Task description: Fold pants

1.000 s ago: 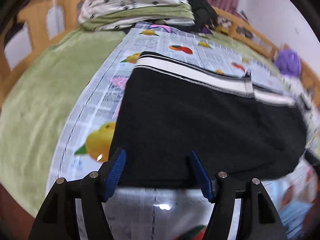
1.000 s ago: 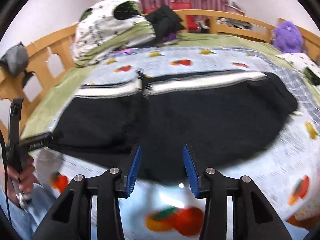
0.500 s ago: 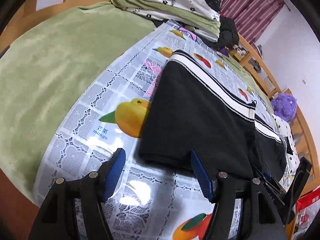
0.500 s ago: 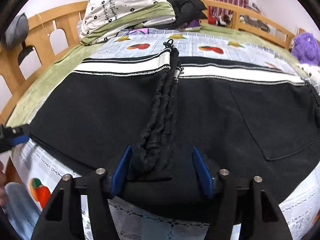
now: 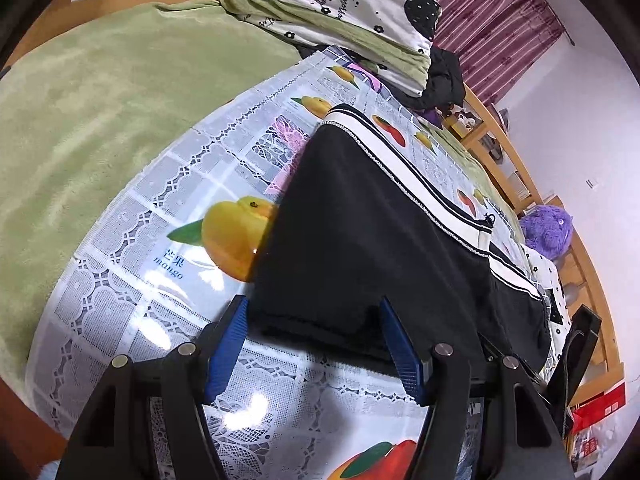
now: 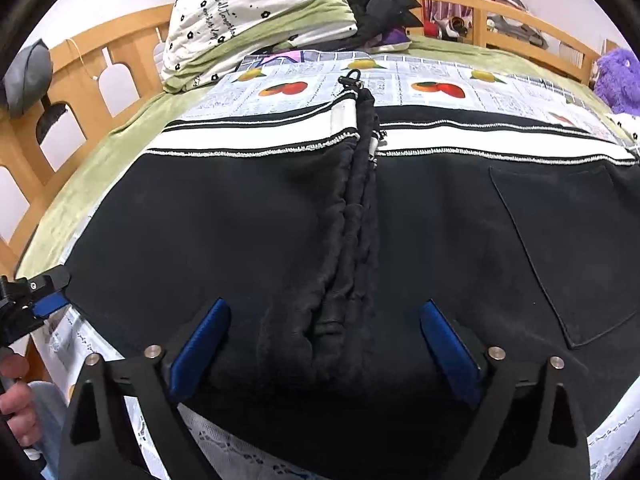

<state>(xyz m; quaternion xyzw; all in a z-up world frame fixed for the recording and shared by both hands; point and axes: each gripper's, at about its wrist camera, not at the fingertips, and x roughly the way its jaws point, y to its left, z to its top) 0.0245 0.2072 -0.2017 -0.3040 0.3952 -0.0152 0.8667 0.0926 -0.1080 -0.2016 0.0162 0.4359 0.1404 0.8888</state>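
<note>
Black pants (image 5: 380,240) with a white striped waistband (image 6: 260,136) lie spread on a fruit-print tablecloth (image 5: 140,280) on a bed. My left gripper (image 5: 312,304) is open at their near left corner, its blue pads on either side of the hem. In the right wrist view a bunched ridge of fabric (image 6: 352,240) runs from the waistband toward me. My right gripper (image 6: 324,306) straddles the ridge's near end. Its jaws are opening wide and the pads stand clear of the cloth. A back pocket (image 6: 560,240) shows on the right. The left gripper (image 6: 44,300) also shows at the left edge.
A green blanket (image 5: 80,120) covers the bed to the left. Folded bedding (image 5: 340,12) and dark clothes are piled at the far end. A wooden rail (image 6: 100,52) rings the bed. A purple plush toy (image 5: 548,232) sits at the far right. A hand (image 6: 16,400) holds the left gripper's handle.
The right jaws spread from narrow to wide around the bunched ridge, and the gripper came down close to the pants. The left gripper rolled and settled at the pants' near left corner.
</note>
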